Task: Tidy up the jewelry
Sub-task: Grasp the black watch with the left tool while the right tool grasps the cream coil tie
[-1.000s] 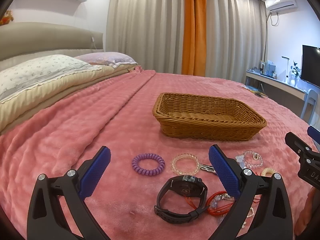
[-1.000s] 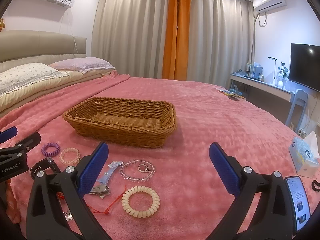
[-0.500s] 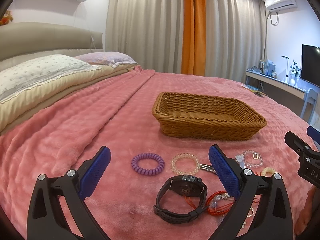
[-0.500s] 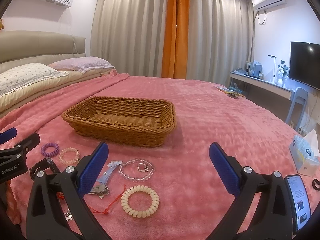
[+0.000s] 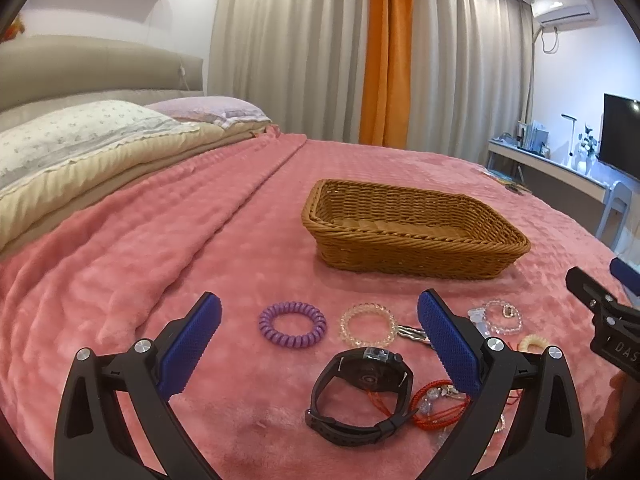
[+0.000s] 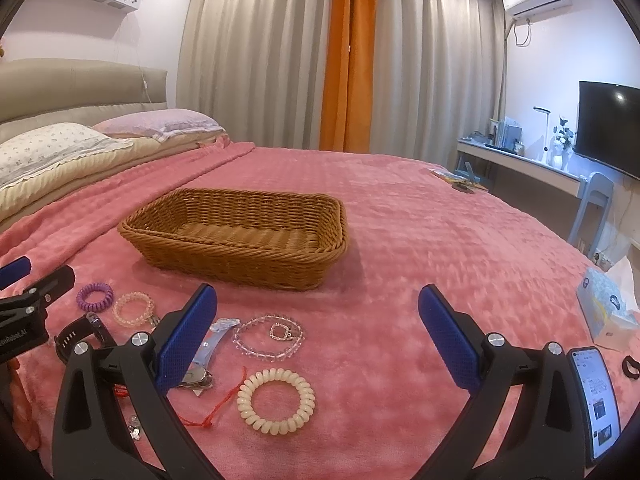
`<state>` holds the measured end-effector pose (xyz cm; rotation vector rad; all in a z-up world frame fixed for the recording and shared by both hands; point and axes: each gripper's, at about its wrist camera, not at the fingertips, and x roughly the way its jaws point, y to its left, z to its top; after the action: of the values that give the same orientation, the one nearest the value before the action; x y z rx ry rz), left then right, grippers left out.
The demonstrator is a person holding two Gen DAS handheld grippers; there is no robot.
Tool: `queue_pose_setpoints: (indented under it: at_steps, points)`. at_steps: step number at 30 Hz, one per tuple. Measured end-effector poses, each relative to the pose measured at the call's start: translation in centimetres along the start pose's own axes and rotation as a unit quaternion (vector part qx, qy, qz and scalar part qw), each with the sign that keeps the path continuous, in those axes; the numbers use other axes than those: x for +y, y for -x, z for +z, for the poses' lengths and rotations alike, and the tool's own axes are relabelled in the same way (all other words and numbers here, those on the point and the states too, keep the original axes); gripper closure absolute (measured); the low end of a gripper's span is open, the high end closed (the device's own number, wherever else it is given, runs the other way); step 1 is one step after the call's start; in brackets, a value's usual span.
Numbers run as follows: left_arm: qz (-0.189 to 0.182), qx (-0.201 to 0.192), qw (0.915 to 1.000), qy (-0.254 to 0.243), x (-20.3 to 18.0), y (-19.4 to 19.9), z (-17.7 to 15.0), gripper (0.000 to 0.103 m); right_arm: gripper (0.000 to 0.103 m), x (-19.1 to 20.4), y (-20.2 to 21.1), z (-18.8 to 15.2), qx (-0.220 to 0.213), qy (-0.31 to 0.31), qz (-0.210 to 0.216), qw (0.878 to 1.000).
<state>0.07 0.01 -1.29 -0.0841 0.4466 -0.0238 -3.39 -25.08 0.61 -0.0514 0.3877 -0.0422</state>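
Pink fleece blanket covers the bed, grey curtains with an orange strip behind it. Your wicker basket sits mid-bed, nothing visible inside. All jewelry lies on the blanket on the near side of the basket: purple coil hair tie, just beside it a pale beaded bracelet, nearer you a black watch touching a red cord bracelet. To the basket's near right, a clear bead bracelet with a charm, a cream coil hair tie, and a light blue clip partly behind your fingers. Your left hand-held gripper is spread wide, holding nothing, above the watch and purple tie. Your right hand-held gripper is also spread wide and empty, over the clear bracelet. Phone lies at far right.
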Motion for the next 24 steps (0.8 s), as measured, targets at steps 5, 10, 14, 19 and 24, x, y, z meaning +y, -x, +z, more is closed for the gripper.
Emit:
queue_pose_setpoints:
  at_steps: [5,10,14,19,24]
  points:
    - [-0.080,0.069,0.9905,0.089,4.1,-0.8,0.6,0.008,0.007,-0.6,-0.8,-0.3,0.034,-0.004,0.023,0.999]
    - [-0.071,0.108,0.9851,0.113,6.8,0.0,0.1,0.008,0.007,-1.7,-2.2,-0.6,0.093,-0.016,0.047,0.994]
    - [-0.055,0.144,0.9853,0.073,6.0,0.2,-0.3,0.008,0.007,-2.2,-2.6,-1.7,0.152,0.027,-0.007,0.988]
    - [-0.065,0.180,0.9807,0.039,4.6,-0.2,-1.0,0.009,0.007,-4.4,-1.1,-2.5,0.181,0.020,0.015,0.983]
    - [-0.092,0.197,0.9757,0.029,4.0,-0.7,-1.0,0.019,0.014,-4.1,-1.1,-2.9,0.204,0.023,0.042,0.978]
